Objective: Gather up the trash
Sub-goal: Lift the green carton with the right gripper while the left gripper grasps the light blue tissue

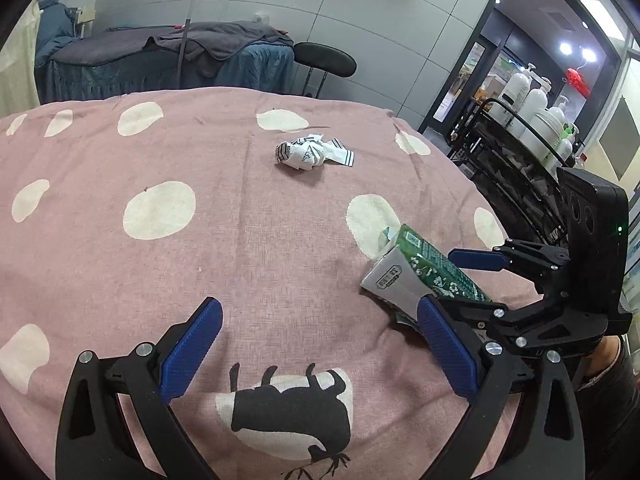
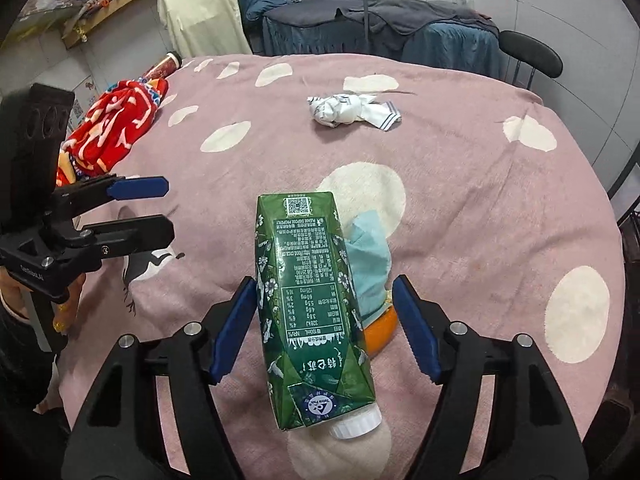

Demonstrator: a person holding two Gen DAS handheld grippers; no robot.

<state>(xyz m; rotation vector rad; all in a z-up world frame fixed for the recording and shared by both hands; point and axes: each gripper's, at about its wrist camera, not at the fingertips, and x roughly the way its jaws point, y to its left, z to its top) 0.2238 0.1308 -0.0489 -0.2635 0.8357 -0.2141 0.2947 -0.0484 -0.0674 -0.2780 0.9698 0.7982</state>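
A green drink carton point(image 2: 310, 300) with a white cap lies on the pink spotted cloth point(image 2: 480, 208), between the open fingers of my right gripper point(image 2: 326, 326); the left pad is close to its side and the right pad stands apart. A light blue tissue point(image 2: 368, 260) and an orange piece point(image 2: 380, 332) lie under its right side. A crumpled white paper point(image 2: 348, 110) lies farther back; it also shows in the left wrist view point(image 1: 310, 152). My left gripper point(image 1: 320, 344) is open and empty over the cloth, left of the carton point(image 1: 424, 272).
A red patterned cloth point(image 2: 112, 128) and a red bottle point(image 2: 162, 66) lie at the far left of the table. A black stool point(image 1: 324, 60) and a covered bed point(image 1: 168, 60) stand behind. A black cart with white pump bottles point(image 1: 532, 120) stands at the right.
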